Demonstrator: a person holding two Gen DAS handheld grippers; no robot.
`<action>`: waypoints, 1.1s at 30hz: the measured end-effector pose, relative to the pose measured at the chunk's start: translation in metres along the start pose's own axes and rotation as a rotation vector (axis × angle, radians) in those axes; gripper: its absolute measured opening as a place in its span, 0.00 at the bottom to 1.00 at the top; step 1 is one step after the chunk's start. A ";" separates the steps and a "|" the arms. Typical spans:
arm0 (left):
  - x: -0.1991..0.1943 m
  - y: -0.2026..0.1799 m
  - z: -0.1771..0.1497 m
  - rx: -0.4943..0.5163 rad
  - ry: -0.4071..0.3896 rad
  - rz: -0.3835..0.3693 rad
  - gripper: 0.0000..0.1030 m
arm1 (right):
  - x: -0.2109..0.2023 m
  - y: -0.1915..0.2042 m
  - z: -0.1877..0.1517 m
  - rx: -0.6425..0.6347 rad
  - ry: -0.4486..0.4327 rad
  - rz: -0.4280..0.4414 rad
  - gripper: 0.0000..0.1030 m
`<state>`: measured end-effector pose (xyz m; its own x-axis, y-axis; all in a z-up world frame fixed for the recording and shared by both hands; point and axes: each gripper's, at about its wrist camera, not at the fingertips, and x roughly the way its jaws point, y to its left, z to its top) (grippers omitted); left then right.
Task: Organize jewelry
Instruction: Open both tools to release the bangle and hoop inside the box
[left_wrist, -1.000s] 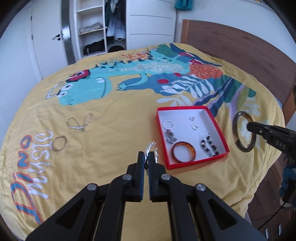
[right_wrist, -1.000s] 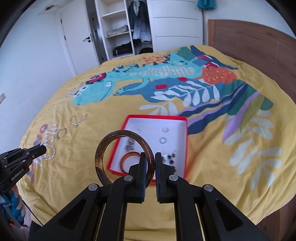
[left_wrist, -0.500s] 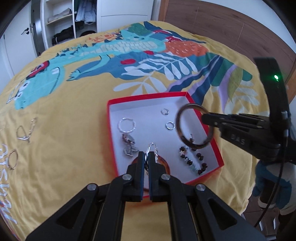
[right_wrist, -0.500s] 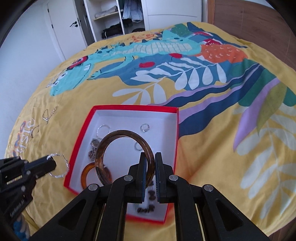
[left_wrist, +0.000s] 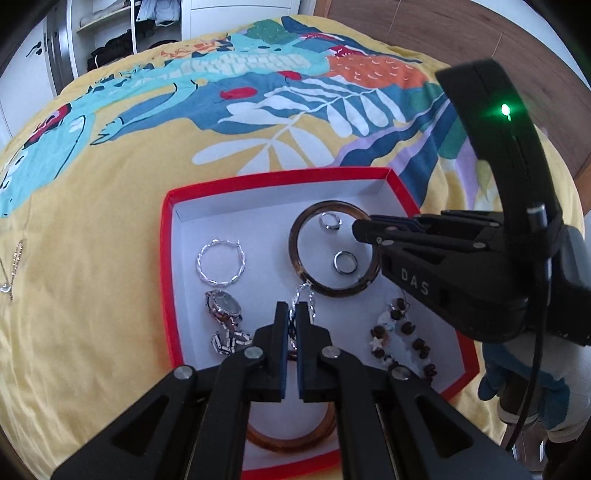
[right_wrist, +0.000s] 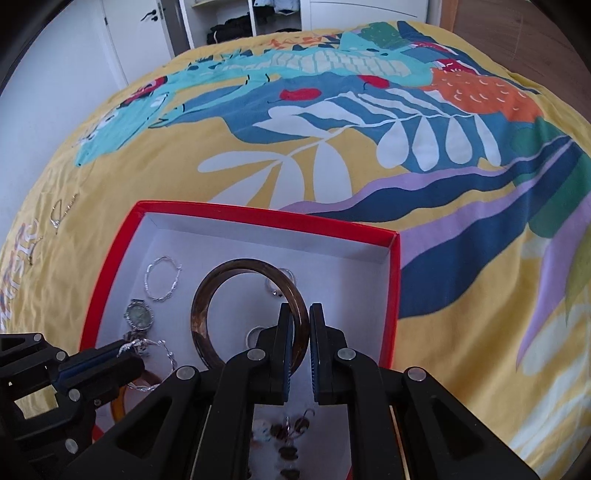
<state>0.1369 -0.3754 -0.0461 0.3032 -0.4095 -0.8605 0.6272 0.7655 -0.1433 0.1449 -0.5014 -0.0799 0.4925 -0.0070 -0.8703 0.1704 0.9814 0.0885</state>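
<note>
Both tongs hang over the red box (left_wrist: 168, 258) on the bed: the right tongs (right_wrist: 298, 314) are clamped on the dark bangle (right_wrist: 207, 299), the left tongs (left_wrist: 291, 314) pinch a silver hoop earring (left_wrist: 308, 295). The two pieces nearly touch, so they could snag on release. The bangle might land on the rings (left_wrist: 345, 261) beneath it.

Yellow dinosaur-print bedspread (right_wrist: 461, 332), wooden headboard (left_wrist: 424, 26), open white wardrobe (left_wrist: 122, 33), white door (right_wrist: 136, 33)
</note>
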 end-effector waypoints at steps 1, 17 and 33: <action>0.004 0.001 0.000 -0.003 0.006 -0.001 0.03 | 0.003 0.000 0.002 -0.003 0.006 0.001 0.08; 0.027 0.017 -0.004 -0.073 0.048 -0.009 0.04 | 0.016 0.001 0.007 -0.055 0.027 -0.019 0.08; 0.019 0.027 -0.003 -0.136 0.051 -0.013 0.15 | 0.013 0.004 0.007 -0.075 0.049 -0.064 0.22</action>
<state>0.1575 -0.3605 -0.0675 0.2568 -0.3971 -0.8811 0.5267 0.8219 -0.2170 0.1579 -0.4991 -0.0872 0.4400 -0.0623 -0.8958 0.1347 0.9909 -0.0028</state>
